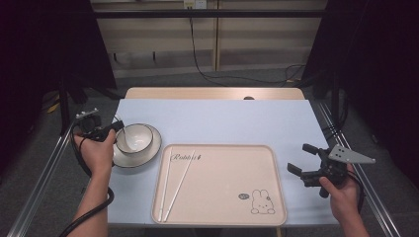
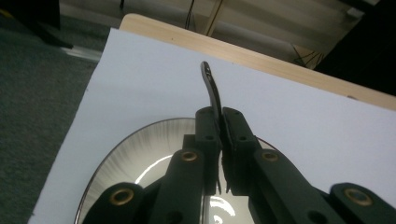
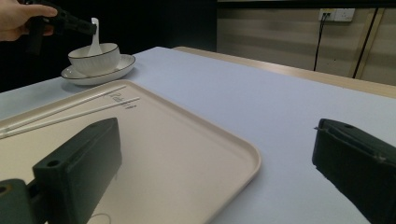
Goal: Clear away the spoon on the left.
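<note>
The left hand-held gripper (image 1: 116,126) is clenched on the handle of a white spoon (image 1: 124,136); in the left gripper view the handle's tip (image 2: 210,86) sticks out just past the two pressed-together jaws. The spoon's other end rests inside the bowl (image 1: 134,138), which lies directly below and just ahead of this hand-held gripper. The bowl stands on a saucer (image 1: 150,151), and both sit on the table (image 1: 222,121) near its edge on this hand-held gripper's side. The left hand (image 1: 96,150) grips the tool from behind, its cable trailing back along the forearm.

The right hand-held gripper (image 1: 300,159) is released, its jaws spread wide with nothing between them. It hovers over the table just beside the far edge of the tray (image 1: 222,185), well apart from the bowl and the spoon. In the right gripper view the tray lies under and ahead of its jaws, with a pair of chopsticks (image 3: 65,114) lying side by side on the tray's far part, between this hand-held gripper and the bowl (image 3: 93,58).
</note>
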